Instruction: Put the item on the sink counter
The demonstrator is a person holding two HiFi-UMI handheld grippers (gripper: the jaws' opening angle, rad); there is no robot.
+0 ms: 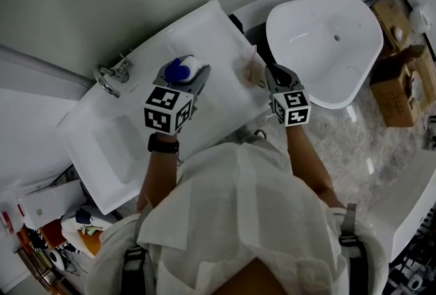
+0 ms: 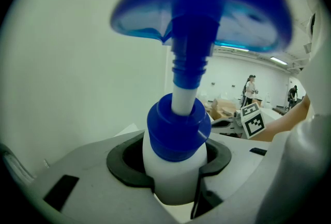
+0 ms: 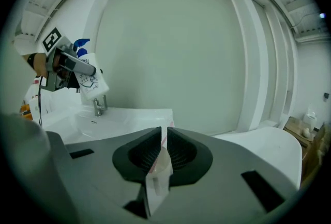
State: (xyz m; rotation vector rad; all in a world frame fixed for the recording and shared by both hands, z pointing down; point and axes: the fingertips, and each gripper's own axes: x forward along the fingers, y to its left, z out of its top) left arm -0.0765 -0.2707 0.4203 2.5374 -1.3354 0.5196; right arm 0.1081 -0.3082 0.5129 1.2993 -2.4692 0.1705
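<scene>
Clamping round white pump bottle (image 2: pixel 173 176), ribbed jaws pinching flat packet (image 3: pixel 158 179)

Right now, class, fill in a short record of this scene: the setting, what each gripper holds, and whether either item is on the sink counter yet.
Setting: white sink counter with a faucet; a white tub beside it
Left gripper: shut on a white pump bottle with a blue pump head
Right gripper: shut on a thin clear packet
Items on counter: neither; both are held in the air
</scene>
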